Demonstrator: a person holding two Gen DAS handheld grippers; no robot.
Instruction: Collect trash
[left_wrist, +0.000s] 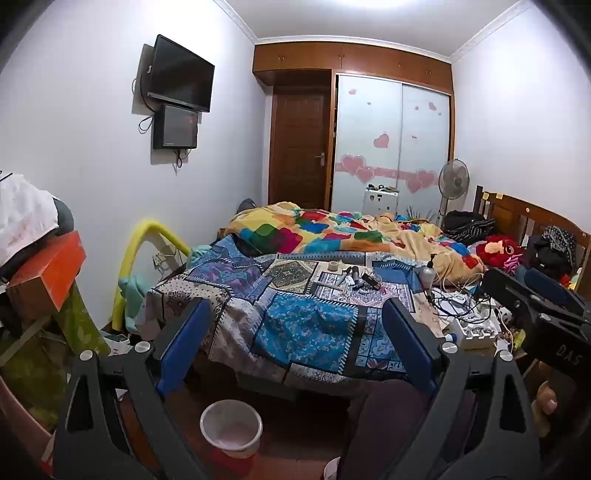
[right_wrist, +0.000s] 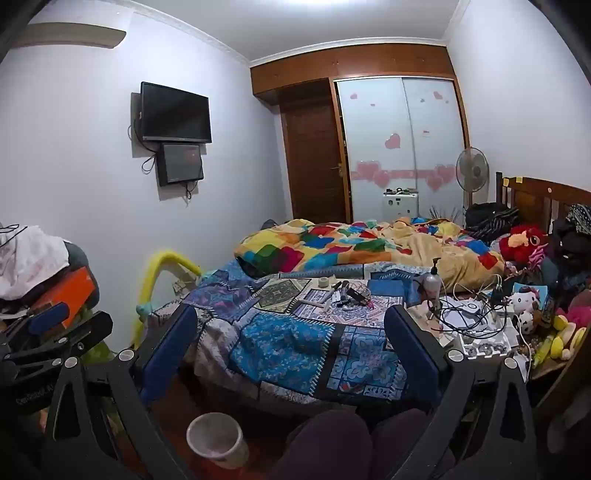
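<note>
A small round bin (left_wrist: 231, 428) with a pale liner and red base stands on the floor by the bed's foot; it also shows in the right wrist view (right_wrist: 216, 439). Small loose items (left_wrist: 356, 280), among them a tape roll (left_wrist: 334, 266), lie on the patchwork bedspread (left_wrist: 303, 325); they show in the right wrist view too (right_wrist: 343, 293). My left gripper (left_wrist: 297, 332) is open and empty above the bed's foot. My right gripper (right_wrist: 291, 339) is open and empty, and shows at the left wrist view's right edge (left_wrist: 535, 295). The left gripper shows at the right wrist view's left edge (right_wrist: 48, 325).
A pump bottle (right_wrist: 432, 282), tangled cables and white boxes (right_wrist: 476, 325) and plush toys (right_wrist: 524, 240) crowd the bed's right side. A rumpled colourful quilt (left_wrist: 332, 229) covers the far half. Piled boxes and cloth (left_wrist: 40, 266) stand at the left. A fan (left_wrist: 453, 181) stands by the wardrobe.
</note>
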